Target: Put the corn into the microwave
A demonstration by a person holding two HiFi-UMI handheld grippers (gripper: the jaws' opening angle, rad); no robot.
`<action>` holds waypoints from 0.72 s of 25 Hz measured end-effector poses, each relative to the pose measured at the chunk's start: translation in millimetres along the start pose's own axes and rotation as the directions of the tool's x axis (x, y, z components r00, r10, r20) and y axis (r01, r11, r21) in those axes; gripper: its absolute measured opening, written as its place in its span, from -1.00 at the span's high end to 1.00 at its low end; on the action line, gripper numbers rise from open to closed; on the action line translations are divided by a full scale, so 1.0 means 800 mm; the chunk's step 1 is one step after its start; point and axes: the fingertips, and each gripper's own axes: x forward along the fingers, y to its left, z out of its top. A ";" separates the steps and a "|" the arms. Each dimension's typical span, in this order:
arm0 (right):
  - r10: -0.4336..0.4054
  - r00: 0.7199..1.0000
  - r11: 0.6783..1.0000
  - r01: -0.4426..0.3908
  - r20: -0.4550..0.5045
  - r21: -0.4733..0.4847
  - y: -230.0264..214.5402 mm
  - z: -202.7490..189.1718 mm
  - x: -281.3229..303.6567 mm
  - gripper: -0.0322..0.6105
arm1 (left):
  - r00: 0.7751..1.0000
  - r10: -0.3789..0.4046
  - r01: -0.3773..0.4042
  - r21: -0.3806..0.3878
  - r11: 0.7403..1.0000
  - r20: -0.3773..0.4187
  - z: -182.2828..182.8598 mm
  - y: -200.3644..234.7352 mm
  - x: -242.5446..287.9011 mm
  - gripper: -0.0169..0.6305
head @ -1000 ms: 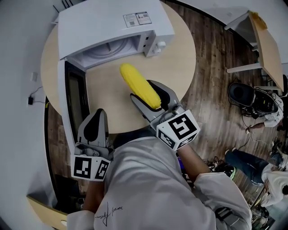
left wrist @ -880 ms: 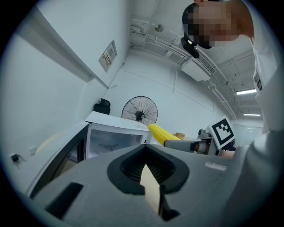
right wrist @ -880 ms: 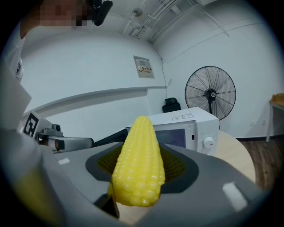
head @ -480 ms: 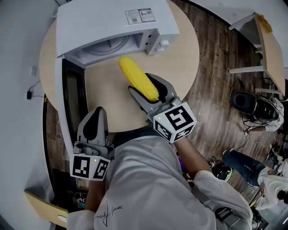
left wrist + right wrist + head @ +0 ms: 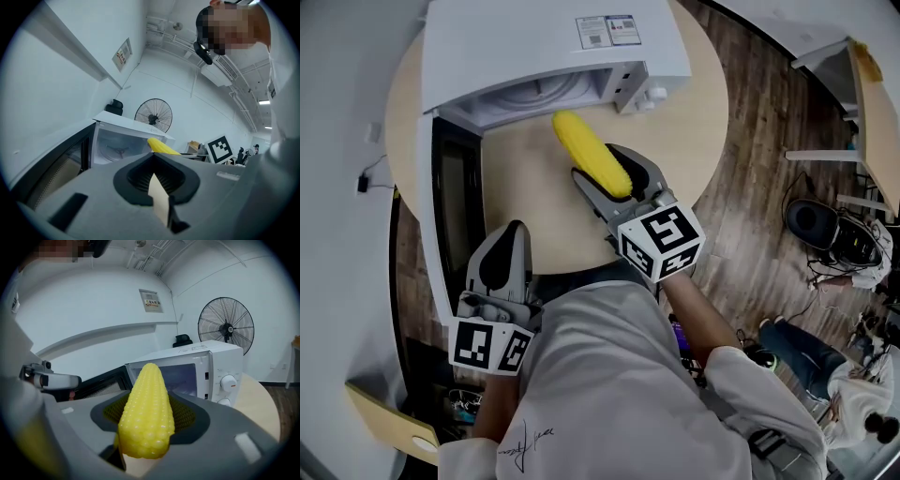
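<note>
A yellow corn cob (image 5: pixel 591 155) sits lengthwise between the jaws of my right gripper (image 5: pixel 600 167), which is shut on it. Its tip points at the open cavity of the white microwave (image 5: pixel 534 42) and hangs just in front of the opening, above the round table (image 5: pixel 525 206). The right gripper view shows the corn cob (image 5: pixel 147 413) filling the jaws of the right gripper (image 5: pixel 149 411), with the microwave (image 5: pixel 197 366) behind. The microwave door (image 5: pixel 455 202) is swung wide to the left. My left gripper (image 5: pixel 508 234) stays at the table's near left edge, shut and empty; in its own view the left gripper (image 5: pixel 154 164) faces the microwave (image 5: pixel 119 140).
The open door juts past the table's left side beside my left gripper. A standing fan (image 5: pixel 226 326) is behind the microwave. Another table (image 5: pixel 877 103) and people seated on the wooden floor (image 5: pixel 834 220) are at the right.
My right gripper has carried the corn closer to the microwave opening. The left gripper has barely moved.
</note>
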 end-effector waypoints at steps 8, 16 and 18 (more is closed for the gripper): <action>0.009 0.999 1.000 -0.009 -0.035 -0.016 -0.021 -0.009 0.035 0.08 | 1.000 0.013 -0.013 -0.014 1.000 -0.009 -0.005 0.000 0.011 0.96; 0.024 0.998 1.000 -0.025 -0.057 -0.014 -0.036 -0.016 0.084 0.09 | 0.999 0.039 -0.040 -0.025 0.999 -0.021 -0.004 0.011 0.017 0.96; 0.024 0.998 1.000 -0.024 -0.058 -0.011 -0.041 -0.015 0.100 0.09 | 0.998 0.052 -0.053 -0.031 0.998 -0.024 -0.004 0.016 0.017 0.96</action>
